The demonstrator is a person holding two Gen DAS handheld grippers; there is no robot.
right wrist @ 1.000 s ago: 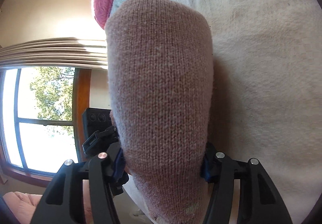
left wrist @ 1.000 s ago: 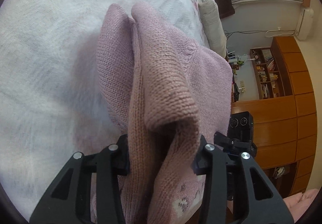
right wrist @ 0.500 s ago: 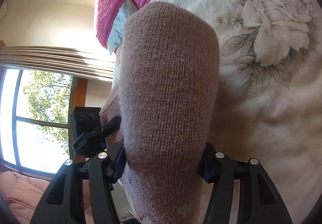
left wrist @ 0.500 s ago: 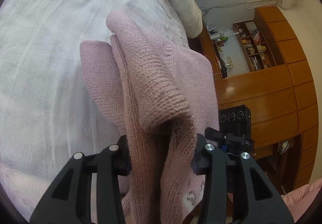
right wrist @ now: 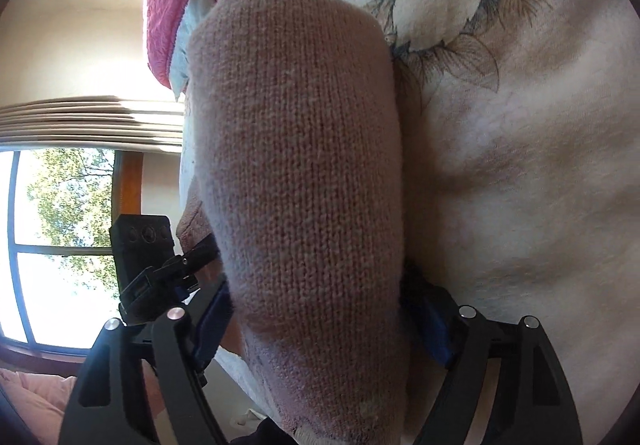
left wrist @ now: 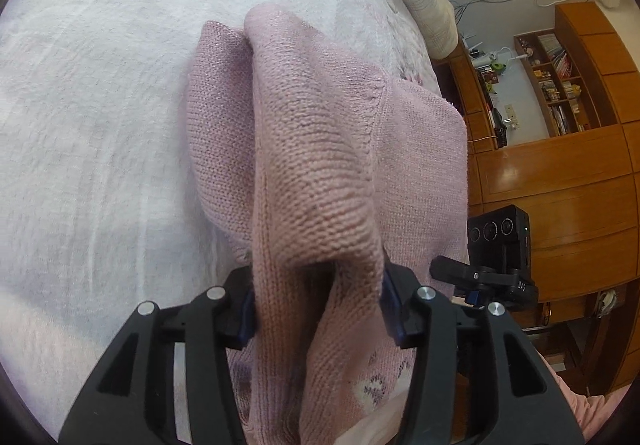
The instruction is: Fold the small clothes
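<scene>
Left gripper (left wrist: 316, 319): pinching a bunched fold of the pink knit sweater (left wrist: 320, 149).
Right gripper (right wrist: 320, 321): clamped on the sweater's smooth, rounded fold.
Bedspread (right wrist: 520, 165): soft, floral-printed.

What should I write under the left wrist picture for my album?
Left gripper pinching a bunched pink knitted sweater above a white bedspread.
</scene>
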